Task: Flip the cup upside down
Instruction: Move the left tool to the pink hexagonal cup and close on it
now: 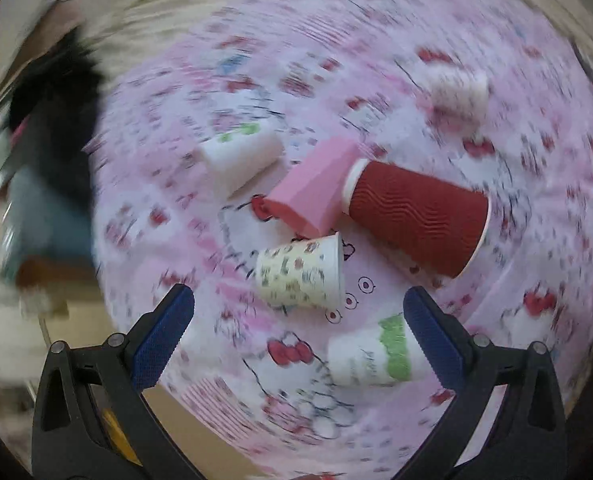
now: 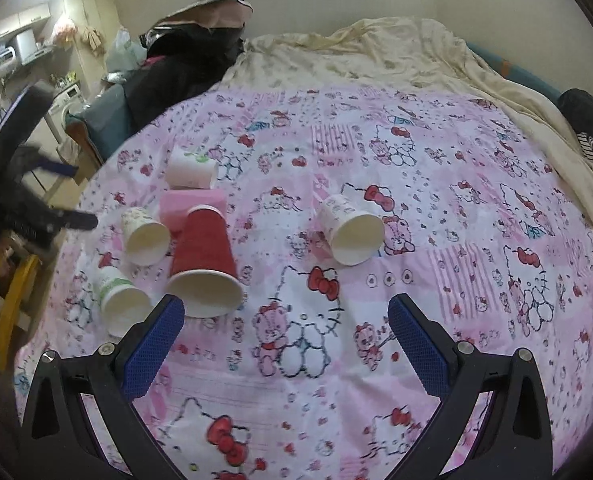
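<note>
Left wrist view (blurred): the left gripper (image 1: 298, 304) is spread wide and empty above the sheet (image 1: 516, 240); a patterned cup (image 1: 300, 274) lies on its side just ahead.

Right wrist view: the right gripper (image 2: 286, 312) is likewise spread and empty. The red cup (image 2: 203, 258) and neighbours lie sideways; no flip is judged done.

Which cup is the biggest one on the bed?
The red ribbed cup, lying on its side with its white inside facing the right claw. The others are smaller, white or pink.
</note>
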`<move>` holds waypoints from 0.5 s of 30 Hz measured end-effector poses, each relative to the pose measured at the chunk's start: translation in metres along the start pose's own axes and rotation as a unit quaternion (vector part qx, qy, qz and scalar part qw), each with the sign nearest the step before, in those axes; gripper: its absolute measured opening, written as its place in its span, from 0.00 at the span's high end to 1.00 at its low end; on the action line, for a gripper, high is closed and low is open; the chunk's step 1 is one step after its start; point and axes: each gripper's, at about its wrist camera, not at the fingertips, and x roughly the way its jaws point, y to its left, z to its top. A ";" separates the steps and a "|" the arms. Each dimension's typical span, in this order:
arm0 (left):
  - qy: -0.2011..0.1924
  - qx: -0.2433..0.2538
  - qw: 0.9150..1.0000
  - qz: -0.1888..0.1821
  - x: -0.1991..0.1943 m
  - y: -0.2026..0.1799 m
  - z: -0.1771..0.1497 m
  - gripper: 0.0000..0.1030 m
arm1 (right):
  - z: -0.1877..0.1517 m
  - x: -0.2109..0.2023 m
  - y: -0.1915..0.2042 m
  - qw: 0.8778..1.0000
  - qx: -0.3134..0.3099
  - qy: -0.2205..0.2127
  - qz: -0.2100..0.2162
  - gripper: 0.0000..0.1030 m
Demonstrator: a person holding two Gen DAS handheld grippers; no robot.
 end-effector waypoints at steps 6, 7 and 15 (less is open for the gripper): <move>0.043 0.100 0.994 -0.017 0.041 -0.006 0.034 0.00 | -0.012 0.020 -0.012 0.999 0.016 0.035 -0.007 0.00; 0.045 0.105 0.993 -0.016 0.044 -0.008 0.037 0.00 | -0.013 0.022 -0.012 0.999 0.016 0.040 -0.004 0.00; 0.097 0.159 0.982 -0.027 0.095 -0.022 0.067 0.08 | -0.011 0.034 -0.013 0.999 0.009 0.045 -0.011 0.00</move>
